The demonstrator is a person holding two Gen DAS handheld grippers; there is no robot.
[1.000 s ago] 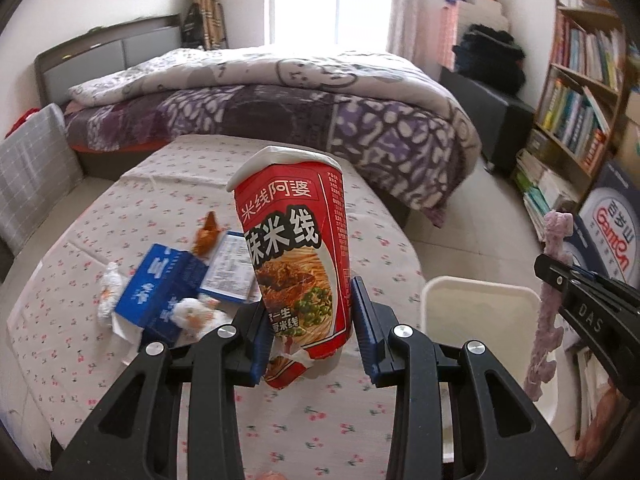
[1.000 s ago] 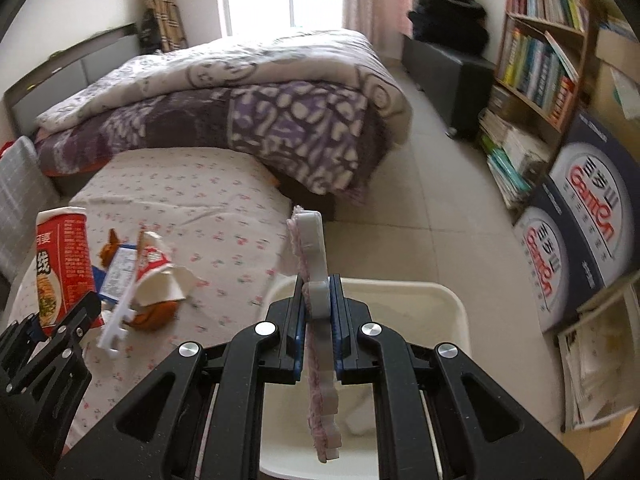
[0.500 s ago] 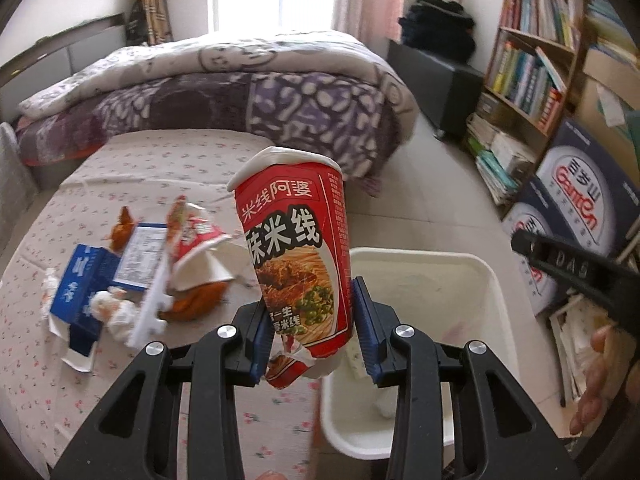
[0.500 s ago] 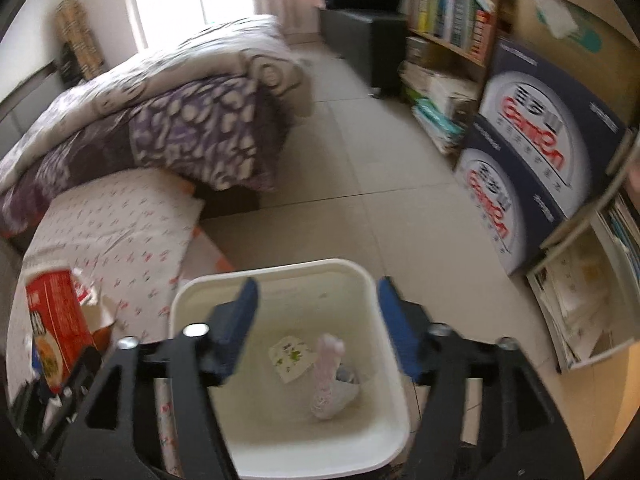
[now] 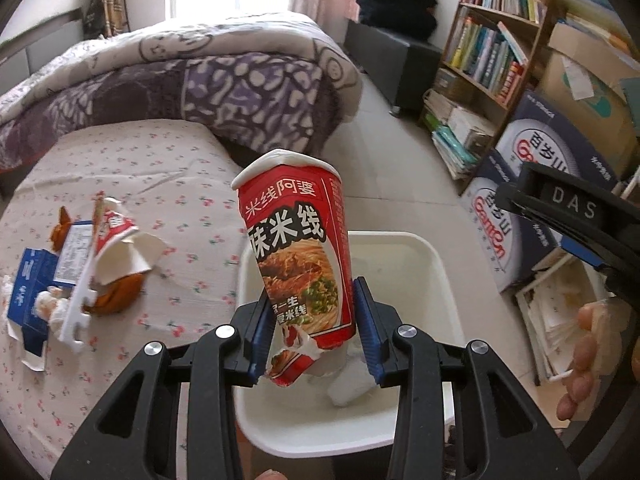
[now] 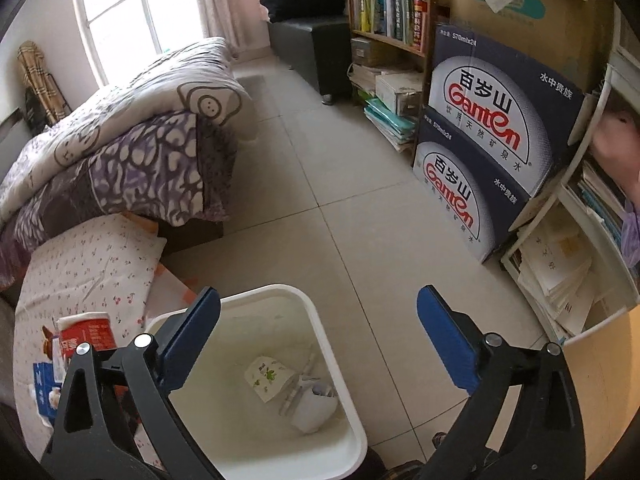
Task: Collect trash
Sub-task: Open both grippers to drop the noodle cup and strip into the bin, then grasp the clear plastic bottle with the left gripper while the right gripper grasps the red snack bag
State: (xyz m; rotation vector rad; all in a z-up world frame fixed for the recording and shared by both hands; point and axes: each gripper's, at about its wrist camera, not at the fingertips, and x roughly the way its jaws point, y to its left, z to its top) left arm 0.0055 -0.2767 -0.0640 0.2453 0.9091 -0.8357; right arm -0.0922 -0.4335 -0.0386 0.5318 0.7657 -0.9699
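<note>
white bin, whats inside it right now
Inside the white bin lie a crumpled floral paper and a white wad with thin strips beside it. The near left corner is hidden behind the right gripper, so anything there cannot be seen.

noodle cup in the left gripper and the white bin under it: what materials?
Red noodle cup: looks like printed paperboard with a slightly glossy coating; the base is torn and curled, showing a white inner layer, and the rim is dented. White bin: probably moulded plastic; smooth, semi-gloss walls, rounded corners and a thick rolled rim. Neither can be confirmed by look alone.
</note>
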